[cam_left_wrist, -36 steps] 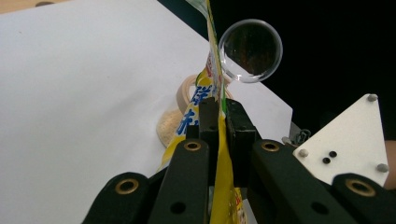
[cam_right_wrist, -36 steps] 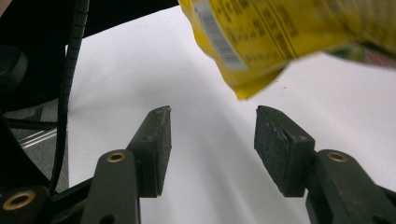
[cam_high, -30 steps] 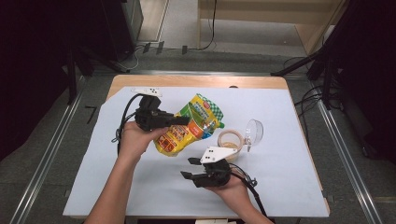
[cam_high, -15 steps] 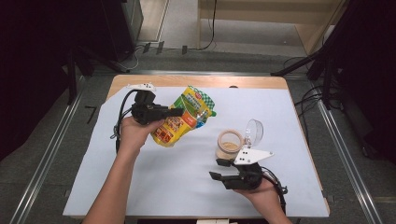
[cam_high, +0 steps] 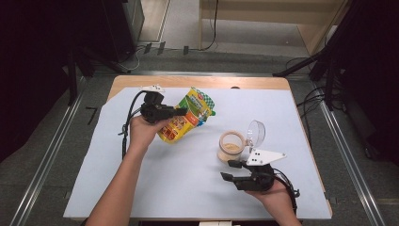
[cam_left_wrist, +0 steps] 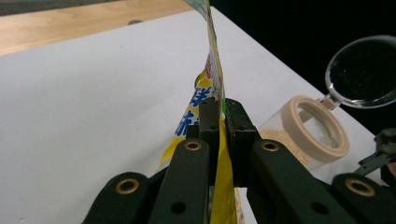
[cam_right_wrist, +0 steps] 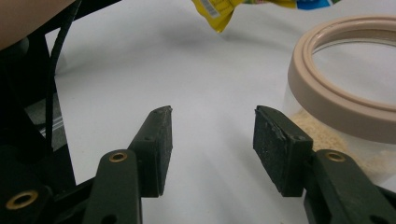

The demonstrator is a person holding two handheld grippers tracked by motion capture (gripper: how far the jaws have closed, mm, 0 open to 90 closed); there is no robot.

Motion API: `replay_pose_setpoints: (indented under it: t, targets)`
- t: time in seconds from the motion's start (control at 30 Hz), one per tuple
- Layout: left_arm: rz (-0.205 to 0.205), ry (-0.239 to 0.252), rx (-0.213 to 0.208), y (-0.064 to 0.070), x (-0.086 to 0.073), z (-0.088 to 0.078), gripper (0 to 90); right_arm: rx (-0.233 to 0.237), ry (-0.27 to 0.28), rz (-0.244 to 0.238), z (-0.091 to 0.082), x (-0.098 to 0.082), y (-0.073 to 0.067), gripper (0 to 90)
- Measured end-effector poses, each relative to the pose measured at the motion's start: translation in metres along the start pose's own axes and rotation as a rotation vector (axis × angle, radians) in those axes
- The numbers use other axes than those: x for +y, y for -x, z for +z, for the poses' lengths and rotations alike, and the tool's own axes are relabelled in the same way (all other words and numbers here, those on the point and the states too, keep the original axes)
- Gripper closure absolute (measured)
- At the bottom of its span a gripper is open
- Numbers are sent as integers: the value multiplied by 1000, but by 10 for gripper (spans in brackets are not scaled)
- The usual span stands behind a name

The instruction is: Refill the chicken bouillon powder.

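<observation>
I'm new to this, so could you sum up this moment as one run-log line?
left gripper: shut on yellow pouch, lifted | right gripper: jaws open, empty, beside jar | jar: lid flipped open, powder inside

pouch (cam_high: 187, 115): we see it yellow-green, printed, tilted, lifted, upper centre-left.
jar (cam_high: 230, 147): clear, beige rim, lid open, centre-right.
</observation>
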State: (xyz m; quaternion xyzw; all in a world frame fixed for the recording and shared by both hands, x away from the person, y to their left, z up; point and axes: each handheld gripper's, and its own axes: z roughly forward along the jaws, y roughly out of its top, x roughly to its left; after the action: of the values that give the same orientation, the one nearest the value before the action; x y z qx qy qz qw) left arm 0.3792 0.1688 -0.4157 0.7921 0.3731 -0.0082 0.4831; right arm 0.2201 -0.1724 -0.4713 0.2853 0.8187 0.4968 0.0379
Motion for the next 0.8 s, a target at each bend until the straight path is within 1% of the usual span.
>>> replay_pose_setpoints:
  t: [0.13,0.23,0.3,0.43,0.5,0.57,0.63,0.7,0.8]
  targets:
    - [-17,-17,9,-5,-6,4,888,-2,4,0,-1,-1,1,487]
    - [-16,2,4,-6,-8,3,888,-3,15,1,-2,0,2,488]
    - [-12,2,-4,-7,-10,2,887,-4,14,-1,-2,0,3,488]
    - [-6,9,-4,-5,-12,0,887,1,17,1,-1,0,2,489]
    - [0,13,-5,-5,-15,-2,886,1,17,1,-1,0,2,489]
    - [-9,22,-3,-4,-16,-5,886,0,17,3,-2,0,3,489]
    - [-8,18,-5,-4,-18,-8,885,0,18,6,-2,0,3,489]
    - [-12,22,-3,-3,-19,-11,885,-1,23,10,-3,0,4,489]
    - [-22,15,-8,-2,-22,-16,887,-4,25,10,-4,0,5,489]
